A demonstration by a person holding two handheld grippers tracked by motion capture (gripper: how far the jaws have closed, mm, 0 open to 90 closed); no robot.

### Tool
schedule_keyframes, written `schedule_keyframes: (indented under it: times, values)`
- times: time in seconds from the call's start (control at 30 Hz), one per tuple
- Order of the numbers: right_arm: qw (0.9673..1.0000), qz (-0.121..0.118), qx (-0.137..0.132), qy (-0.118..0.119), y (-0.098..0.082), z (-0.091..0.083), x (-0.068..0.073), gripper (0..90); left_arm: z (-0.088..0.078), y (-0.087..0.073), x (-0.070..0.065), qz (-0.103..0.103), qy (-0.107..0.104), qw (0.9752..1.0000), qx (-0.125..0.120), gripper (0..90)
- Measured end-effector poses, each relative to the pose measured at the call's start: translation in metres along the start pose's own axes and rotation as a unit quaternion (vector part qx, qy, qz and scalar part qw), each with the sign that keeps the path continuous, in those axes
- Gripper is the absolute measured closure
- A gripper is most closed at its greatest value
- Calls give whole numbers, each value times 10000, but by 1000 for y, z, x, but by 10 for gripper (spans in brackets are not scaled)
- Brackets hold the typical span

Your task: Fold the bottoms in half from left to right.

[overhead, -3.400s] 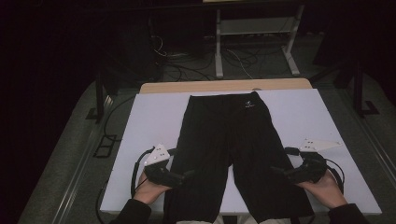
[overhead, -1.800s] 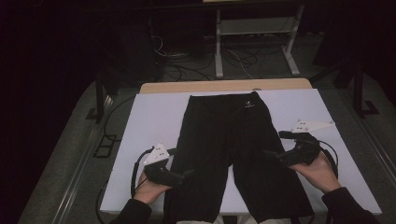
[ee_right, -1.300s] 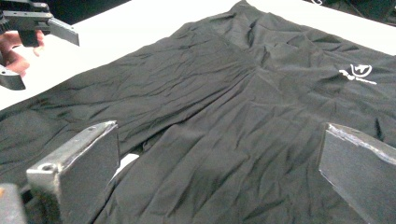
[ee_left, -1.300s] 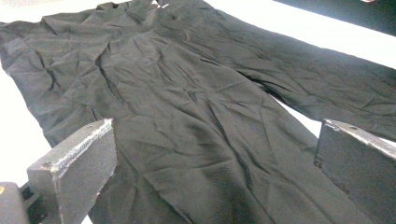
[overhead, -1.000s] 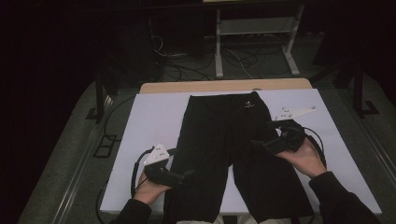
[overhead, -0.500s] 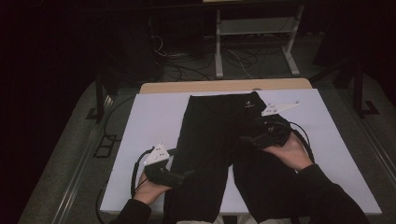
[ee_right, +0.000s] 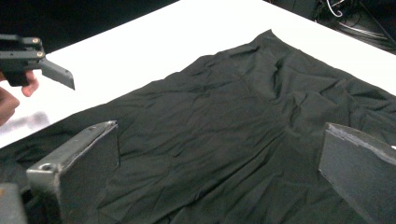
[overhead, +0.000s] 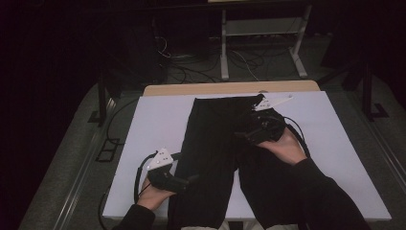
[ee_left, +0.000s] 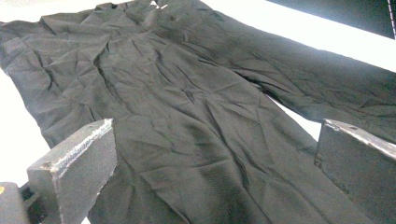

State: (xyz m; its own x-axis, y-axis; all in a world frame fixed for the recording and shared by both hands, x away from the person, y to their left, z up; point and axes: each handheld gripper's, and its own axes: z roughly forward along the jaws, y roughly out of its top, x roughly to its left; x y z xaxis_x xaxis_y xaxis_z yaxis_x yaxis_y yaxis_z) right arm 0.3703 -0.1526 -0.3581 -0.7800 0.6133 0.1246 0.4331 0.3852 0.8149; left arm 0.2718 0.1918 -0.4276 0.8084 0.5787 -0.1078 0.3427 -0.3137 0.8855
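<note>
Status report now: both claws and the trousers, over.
Left claw open at left leg. Right claw open above upper trousers. Trousers flat on table, nothing blocking.

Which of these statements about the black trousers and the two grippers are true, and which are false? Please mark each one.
1. The black trousers lie flat on the white table. True.
2. The right gripper is over the upper part of the trousers, near the waistband. True.
3. The left gripper is shut on a trouser leg. False: its jaws stand wide apart in the left gripper view, with the cloth lying loose between them.
4. The trousers are folded in half. False: both legs lie spread out side by side, toward the person.
5. The right gripper's jaws are open. True.
</note>
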Motion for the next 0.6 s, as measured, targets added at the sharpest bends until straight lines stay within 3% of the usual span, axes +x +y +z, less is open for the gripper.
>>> schedule_keyframes:
  times: [0.6]
  values:
    - [9999,85,-44,-63,21,22,-11,0,0,0,0,4,-15,10000,-6,0]
